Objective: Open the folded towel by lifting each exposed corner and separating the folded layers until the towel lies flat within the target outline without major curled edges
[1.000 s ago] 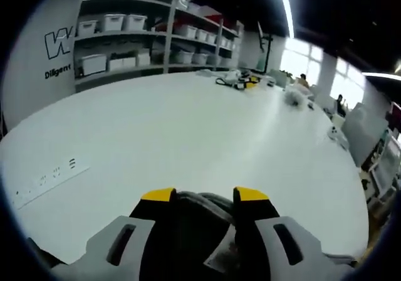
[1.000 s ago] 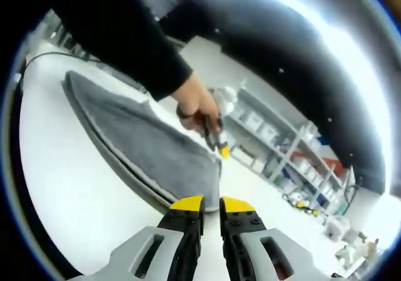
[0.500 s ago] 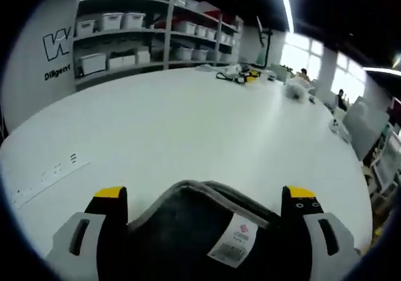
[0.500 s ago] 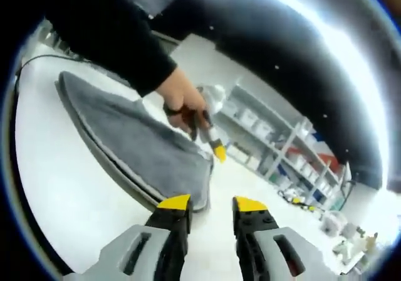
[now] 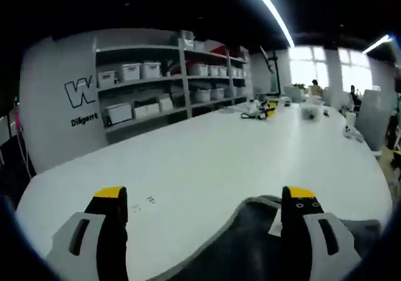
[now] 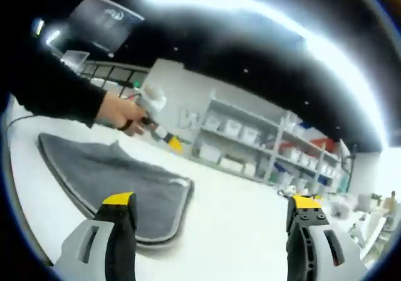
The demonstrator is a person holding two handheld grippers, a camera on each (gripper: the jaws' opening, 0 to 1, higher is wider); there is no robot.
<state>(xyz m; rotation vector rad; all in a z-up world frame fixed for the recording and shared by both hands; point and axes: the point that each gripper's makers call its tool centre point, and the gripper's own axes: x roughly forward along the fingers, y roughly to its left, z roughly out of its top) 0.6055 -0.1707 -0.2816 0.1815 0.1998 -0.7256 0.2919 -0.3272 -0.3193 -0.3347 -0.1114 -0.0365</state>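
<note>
The dark grey towel [image 6: 109,179] lies spread on the white table [image 6: 232,231], its pale-trimmed edge and one rounded corner toward me. In the left gripper view the towel [image 5: 250,249] reaches in from the bottom right, with a white label [image 5: 274,228] near its edge. My left gripper [image 5: 204,194] is open wide, nothing between its jaws. It also appears in the right gripper view as the left gripper [image 6: 173,144], held by a hand [image 6: 122,113] above the towel's far side. My right gripper [image 6: 213,199] is open wide over bare table beside the towel's corner.
Shelves [image 5: 169,80] with white bins line the far wall. Small items and cables [image 5: 263,108] sit at the table's far end near the windows. A black sleeve [image 6: 50,96] reaches in from the left. Printed marks [image 5: 143,204] lie on the table.
Both grippers have opened wide. The left gripper let go of the towel corner and lifted away; the towel now rests lower on the table. Both cameras tilted up.
</note>
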